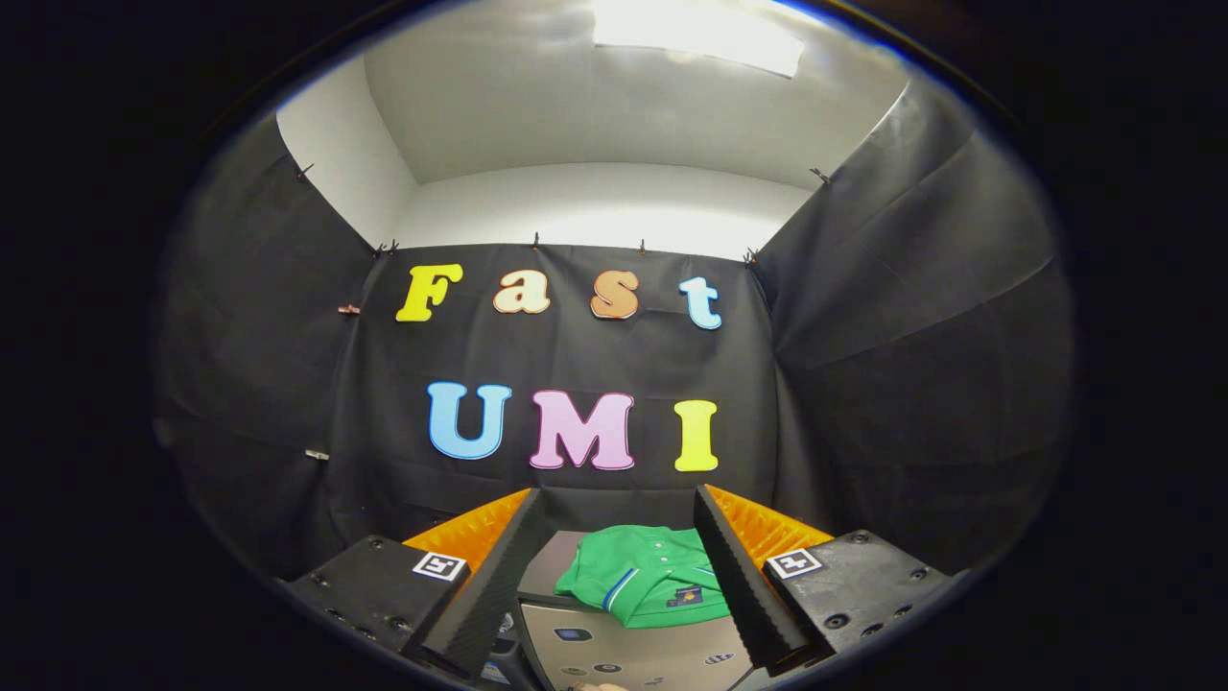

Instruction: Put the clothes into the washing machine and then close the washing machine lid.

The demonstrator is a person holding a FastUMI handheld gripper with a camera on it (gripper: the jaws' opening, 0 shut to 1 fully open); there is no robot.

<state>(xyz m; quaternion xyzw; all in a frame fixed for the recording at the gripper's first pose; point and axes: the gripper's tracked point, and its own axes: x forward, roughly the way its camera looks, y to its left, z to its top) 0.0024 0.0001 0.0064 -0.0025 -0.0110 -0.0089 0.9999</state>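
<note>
Ahead, green shirt point(645, 578) between the spread tool point(614, 566) fingers, atop the washing machine point(633, 653).

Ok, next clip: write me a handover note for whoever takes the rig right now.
Claw: open, holding nothing, fingers spread either side of the shirt.
Green shirt: folded, lying on top of the grey washing machine, ahead of the fingers.
Done: nothing; shirt not yet grasped.
Left: grip the shirt, put it into the machine, close the lid. The lid's state can't be made out from here.
</note>
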